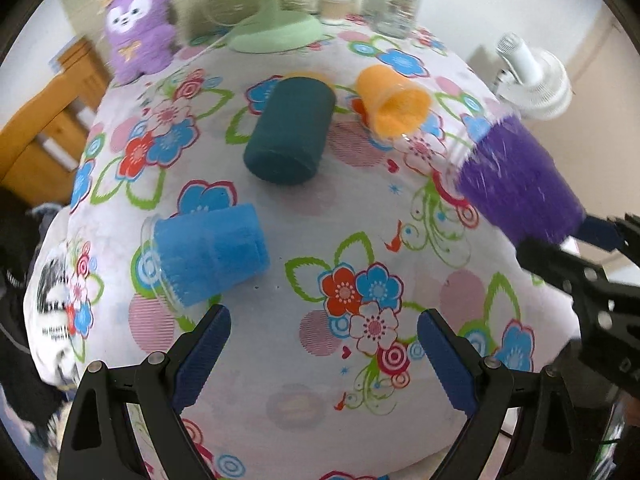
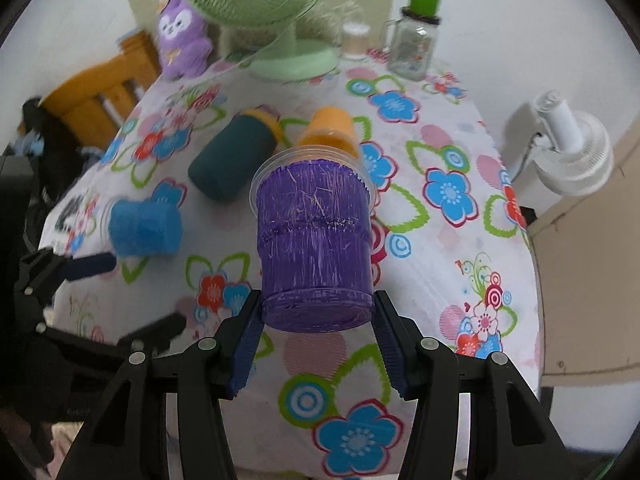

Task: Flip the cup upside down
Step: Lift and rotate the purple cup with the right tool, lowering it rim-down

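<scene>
Left wrist view: your left gripper (image 1: 324, 354) hangs wide open w/ nothing between its fingers, only bare flowered tablecloth (image 1: 280, 240) ahead. The blue cup (image 1: 210, 254) lies on its side just past the left finger; the teal cup (image 1: 290, 132) and orange cup (image 1: 394, 98) lie tipped further ahead, toward the green fan (image 1: 276, 28) at the far edge. The table's right edge drops off close beside you. The purple cup (image 1: 518, 178) is up to your right, base toward the right gripper's fingers, rim pointing away toward the table.

Right wrist view: your right gripper (image 2: 318, 312) is clamped on the purple cup (image 2: 314, 240) near its base, both pads on its sides, cup off the cloth, clear rim facing away. Teal cup (image 2: 232, 156) and orange cup (image 2: 328, 130) lie beyond it; blue cup (image 2: 142, 226) sits left, next to the left gripper (image 2: 132, 292). Open cloth (image 2: 440, 240) to your right, up to the table edge.
</scene>
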`<move>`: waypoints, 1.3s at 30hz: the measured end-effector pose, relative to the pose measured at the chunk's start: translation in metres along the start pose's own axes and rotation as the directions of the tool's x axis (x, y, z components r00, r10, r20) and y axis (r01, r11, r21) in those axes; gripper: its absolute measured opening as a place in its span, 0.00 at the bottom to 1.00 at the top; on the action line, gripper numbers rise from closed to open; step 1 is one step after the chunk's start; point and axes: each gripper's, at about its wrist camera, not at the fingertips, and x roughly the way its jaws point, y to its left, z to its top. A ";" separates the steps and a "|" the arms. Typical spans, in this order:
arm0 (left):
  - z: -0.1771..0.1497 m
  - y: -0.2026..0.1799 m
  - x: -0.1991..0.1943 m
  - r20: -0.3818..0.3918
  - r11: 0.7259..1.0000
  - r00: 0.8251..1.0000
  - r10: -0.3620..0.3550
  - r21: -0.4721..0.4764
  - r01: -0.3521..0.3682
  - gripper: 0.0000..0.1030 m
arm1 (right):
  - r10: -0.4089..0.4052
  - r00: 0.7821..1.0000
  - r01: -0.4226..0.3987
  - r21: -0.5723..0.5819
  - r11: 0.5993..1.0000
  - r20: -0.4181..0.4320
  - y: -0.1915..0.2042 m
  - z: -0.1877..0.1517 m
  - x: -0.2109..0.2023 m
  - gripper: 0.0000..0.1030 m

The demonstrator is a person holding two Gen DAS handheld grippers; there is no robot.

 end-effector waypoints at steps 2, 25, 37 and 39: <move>0.001 -0.002 -0.001 0.009 0.999 1.000 0.024 -0.026 -0.023 0.93 | 0.008 0.999 -0.010 -0.038 0.999 -0.039 -0.002 0.004 0.003 0.55; 0.002 0.001 0.017 -0.011 0.988 0.996 0.094 -0.123 -0.095 0.93 | -0.010 0.929 -0.123 -0.335 0.934 -0.370 0.025 0.028 0.045 0.55; 0.005 0.024 0.031 -0.034 0.989 0.997 0.065 -0.134 -0.069 0.93 | -0.036 0.899 -0.141 -0.365 0.920 -0.437 0.049 0.039 0.067 0.56; 0.005 0.027 0.031 -0.036 0.989 0.998 0.058 -0.133 -0.063 0.93 | -0.039 0.901 -0.138 -0.370 0.919 -0.432 0.052 0.041 0.068 0.56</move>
